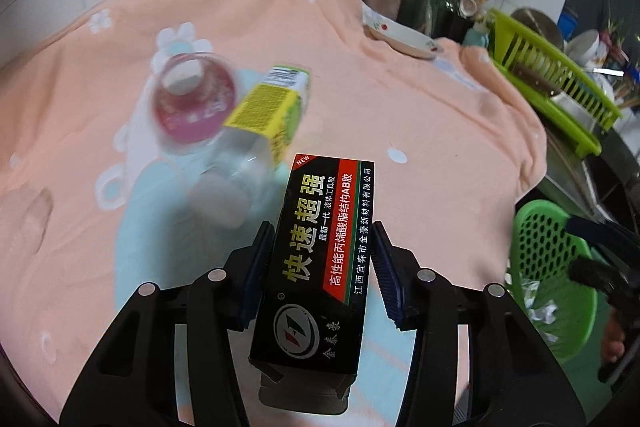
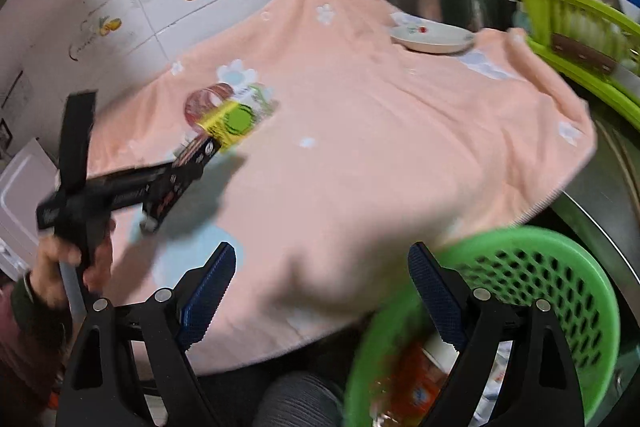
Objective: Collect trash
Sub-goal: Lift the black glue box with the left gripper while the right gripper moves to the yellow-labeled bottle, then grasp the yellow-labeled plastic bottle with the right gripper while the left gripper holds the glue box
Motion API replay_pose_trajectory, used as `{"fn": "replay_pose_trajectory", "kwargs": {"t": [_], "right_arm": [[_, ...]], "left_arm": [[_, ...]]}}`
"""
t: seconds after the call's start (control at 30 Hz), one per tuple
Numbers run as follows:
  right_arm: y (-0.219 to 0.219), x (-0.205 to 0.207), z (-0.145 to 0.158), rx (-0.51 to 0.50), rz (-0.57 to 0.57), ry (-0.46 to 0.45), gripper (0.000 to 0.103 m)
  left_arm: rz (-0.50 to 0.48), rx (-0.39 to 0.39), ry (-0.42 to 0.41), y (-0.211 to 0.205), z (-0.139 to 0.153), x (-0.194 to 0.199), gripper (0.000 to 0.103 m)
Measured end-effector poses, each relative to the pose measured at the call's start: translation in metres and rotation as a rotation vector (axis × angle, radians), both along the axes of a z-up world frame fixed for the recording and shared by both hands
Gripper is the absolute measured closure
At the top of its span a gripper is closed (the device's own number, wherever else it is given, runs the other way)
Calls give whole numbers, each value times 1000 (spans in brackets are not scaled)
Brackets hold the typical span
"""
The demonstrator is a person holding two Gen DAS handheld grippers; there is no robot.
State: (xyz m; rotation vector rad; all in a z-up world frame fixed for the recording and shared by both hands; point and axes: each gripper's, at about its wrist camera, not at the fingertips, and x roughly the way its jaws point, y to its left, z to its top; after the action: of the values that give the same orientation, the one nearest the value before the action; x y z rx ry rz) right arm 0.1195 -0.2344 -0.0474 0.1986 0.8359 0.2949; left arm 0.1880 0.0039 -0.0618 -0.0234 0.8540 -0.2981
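Note:
A black glue box [image 1: 320, 219] with yellow and red print is clamped between the blue pads of my left gripper [image 1: 322, 233], held above the peach towel [image 1: 400, 87]. In the right wrist view that gripper [image 2: 80, 203] and its box [image 2: 176, 175] hang at the left. On the towel lie a clear bottle with a pink label [image 1: 192, 99] and a yellow-green labelled bottle [image 1: 268, 107], both blurred. My right gripper [image 2: 320, 255] stands open and empty over the towel's near edge, beside the green perforated basket [image 2: 560, 267].
The basket [image 1: 548, 247] holds an orange packet [image 2: 420, 379] and crumpled scraps. A white plate [image 2: 432, 39] sits at the towel's far edge. A lime dish rack [image 2: 580, 39] and a metal sink lie to the right. Tiled wall behind. A hand [image 2: 60, 259] grips the left tool.

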Motion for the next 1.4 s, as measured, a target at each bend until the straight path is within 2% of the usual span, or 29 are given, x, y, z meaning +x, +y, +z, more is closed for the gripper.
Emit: {"fn": "replay_pose_trajectory", "kwargs": {"t": [0.37,0.5,0.73,1.03,1.4], "right_arm": [[82,95,20,126,127,84,26],[106,126,18,183,124,133,30],[137,176,5,265,78,228,31],[152,211,-25,326,15,325,32],[164,234,-47,316,-34,373,32]], "left_arm": [[147,-31,-50,74,28,-34,55],[184,-51,-62,98,33,-37,55],[200,-75,-70,114,33,-37,55],[198,-87,-64,121,29,-34,55],[198,-100,-39,125,18,-24,55]]}}
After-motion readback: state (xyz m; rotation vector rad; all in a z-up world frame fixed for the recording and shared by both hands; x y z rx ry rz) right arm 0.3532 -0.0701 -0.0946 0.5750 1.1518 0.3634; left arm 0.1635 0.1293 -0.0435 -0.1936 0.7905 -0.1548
